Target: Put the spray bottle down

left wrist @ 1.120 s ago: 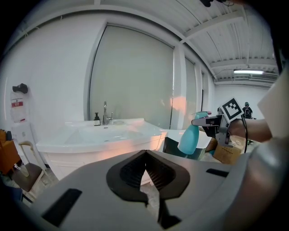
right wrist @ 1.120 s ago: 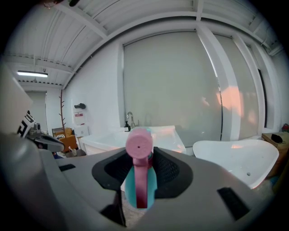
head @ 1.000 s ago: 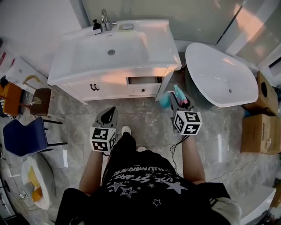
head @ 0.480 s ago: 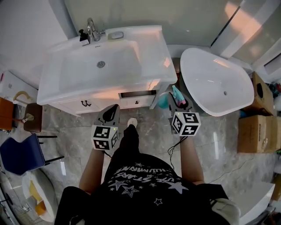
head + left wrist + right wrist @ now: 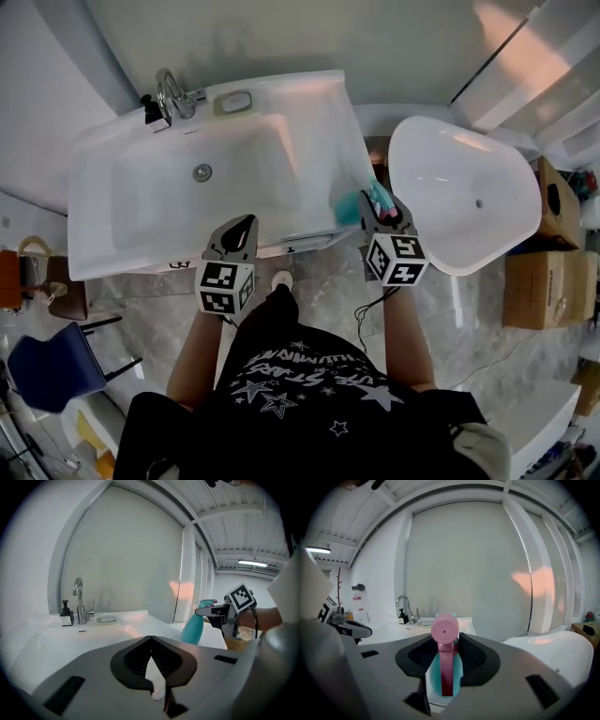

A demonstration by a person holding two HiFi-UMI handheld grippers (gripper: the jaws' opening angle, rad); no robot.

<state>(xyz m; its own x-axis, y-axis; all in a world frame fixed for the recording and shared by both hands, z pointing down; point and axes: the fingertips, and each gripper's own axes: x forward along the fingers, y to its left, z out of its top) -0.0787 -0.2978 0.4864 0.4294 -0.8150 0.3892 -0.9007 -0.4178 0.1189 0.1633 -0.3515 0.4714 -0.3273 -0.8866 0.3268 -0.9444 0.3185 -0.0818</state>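
A teal spray bottle [image 5: 351,208] with a pink nozzle hangs in the air, with my right gripper [image 5: 379,204] shut on it. In the head view it is over the right front corner of the white sink top [image 5: 309,98]. The right gripper view shows the pink trigger [image 5: 446,667] and the teal body [image 5: 433,673] between the jaws. The left gripper view has the bottle [image 5: 192,628] off to the right. My left gripper [image 5: 245,224] is over the sink's front edge, its jaws [image 5: 151,639] shut with nothing in them.
A chrome faucet [image 5: 170,91] and a dark soap dispenser [image 5: 150,109] stand at the back of the sink. A white bathtub [image 5: 459,192] lies right of the vanity. Cardboard boxes [image 5: 538,281] sit at the far right and a blue chair [image 5: 45,367] at the lower left.
Both grippers have moved forward from over the floor to over the sink's front edge. The right gripper still holds the bottle. The vanity now fills more of the view.
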